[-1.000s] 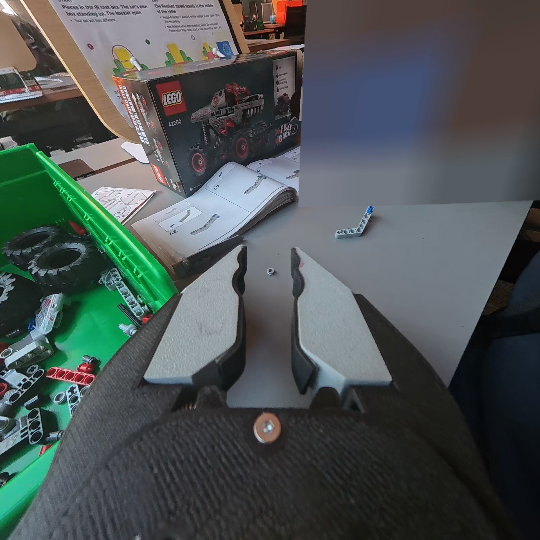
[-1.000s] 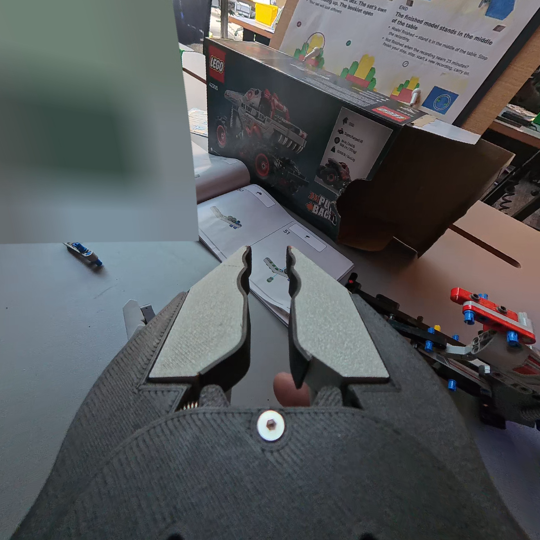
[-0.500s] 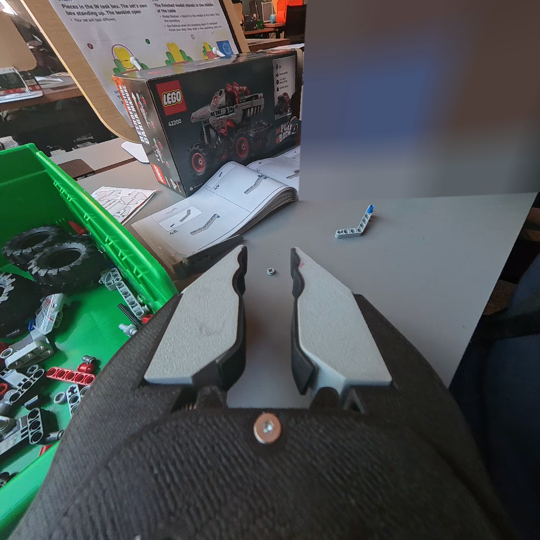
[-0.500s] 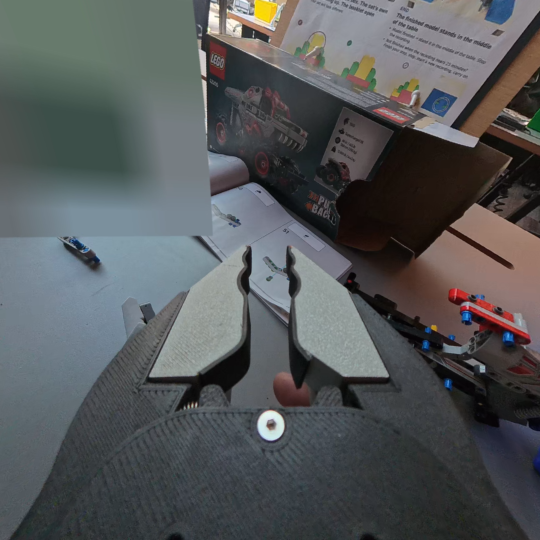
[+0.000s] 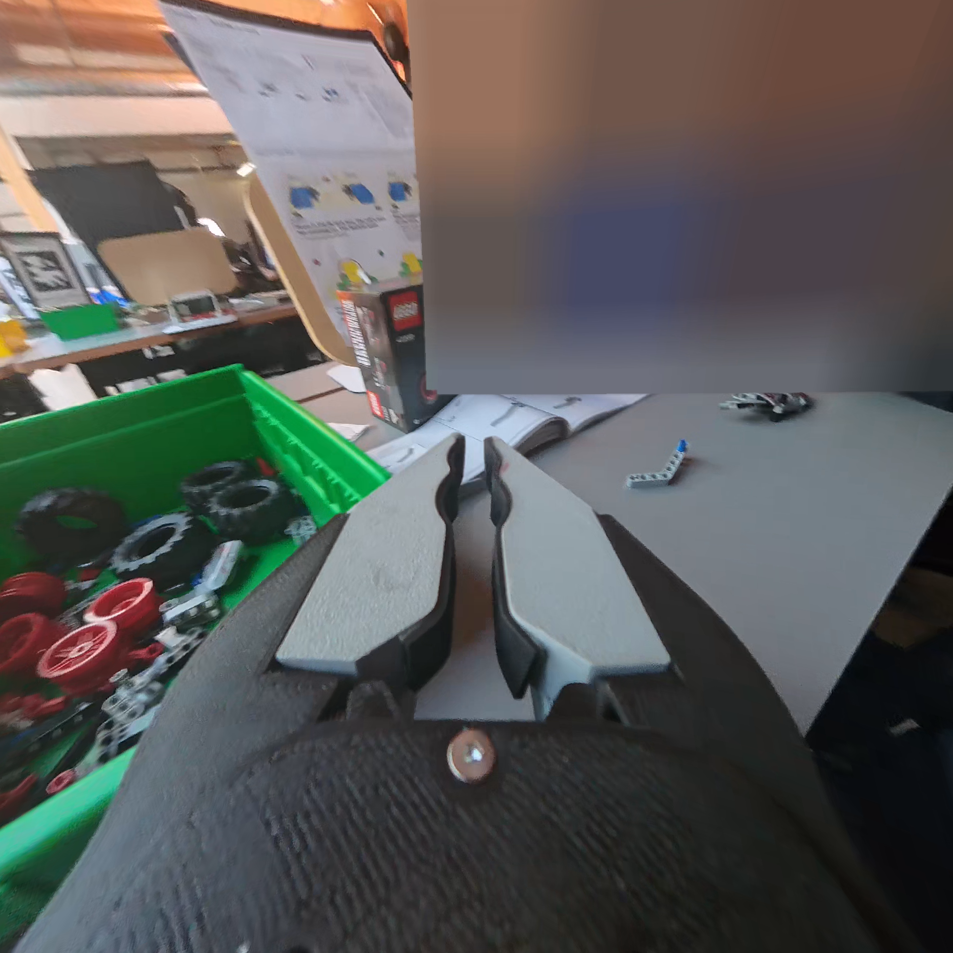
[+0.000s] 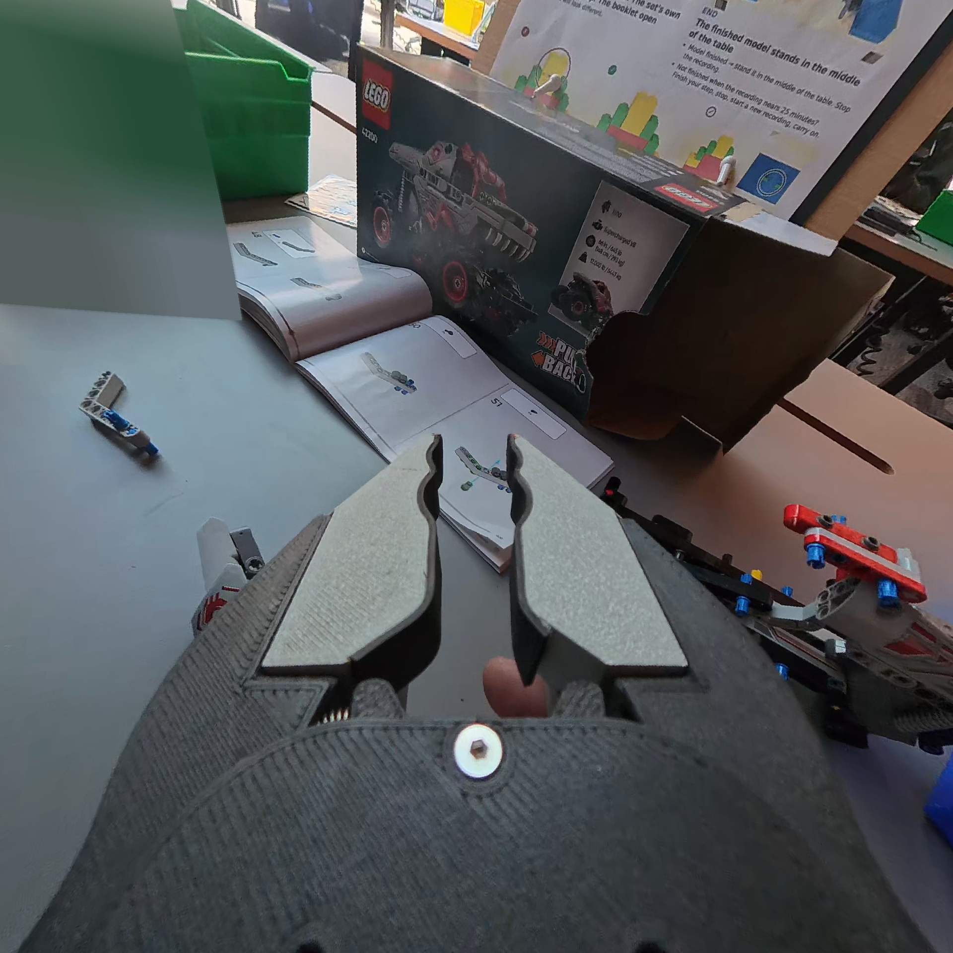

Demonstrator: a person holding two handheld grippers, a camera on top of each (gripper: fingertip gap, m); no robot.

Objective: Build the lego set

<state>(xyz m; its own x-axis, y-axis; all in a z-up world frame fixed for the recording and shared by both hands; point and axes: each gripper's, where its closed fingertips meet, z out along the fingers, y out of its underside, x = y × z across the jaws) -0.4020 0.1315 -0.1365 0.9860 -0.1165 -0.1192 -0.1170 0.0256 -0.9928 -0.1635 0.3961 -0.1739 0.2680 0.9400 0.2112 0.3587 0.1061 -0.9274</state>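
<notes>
The left gripper [image 5: 474,454] has lifted and swung toward the bin [image 5: 309,464] since a second ago; its view is motion-blurred, and its jaws, then spread over a tiny grey piece on the bench, now stand nearly closed with a thin gap. Whether they pinch that piece cannot be told; it no longer shows. Judgement: either a pick-up of that piece or a fetch from the bin has begun.

The right gripper [image 6: 474,448] has barely shifted. It hangs over the booklet's near corner, jaws spread, empty.

- Bench [image 6: 129,541]: grey, mostly bare at the middle; the widest free room lies there. In the left view its right edge drops off close by.
- Box [image 6: 515,232]: upright along the far edge, blocking reach behind it.
- Bin: at the left edge, holding tyres and red hubs; its wall rises just beside the left gripper.
- Booklet [image 6: 402,371]: open against the box.
- Model [image 6: 851,593]: partly built, at the right edge, just beside the right gripper.
- Beam [image 5: 655,472]: angled, grey, blue-pinned, alone mid-bench, well apart from both grippers.
</notes>
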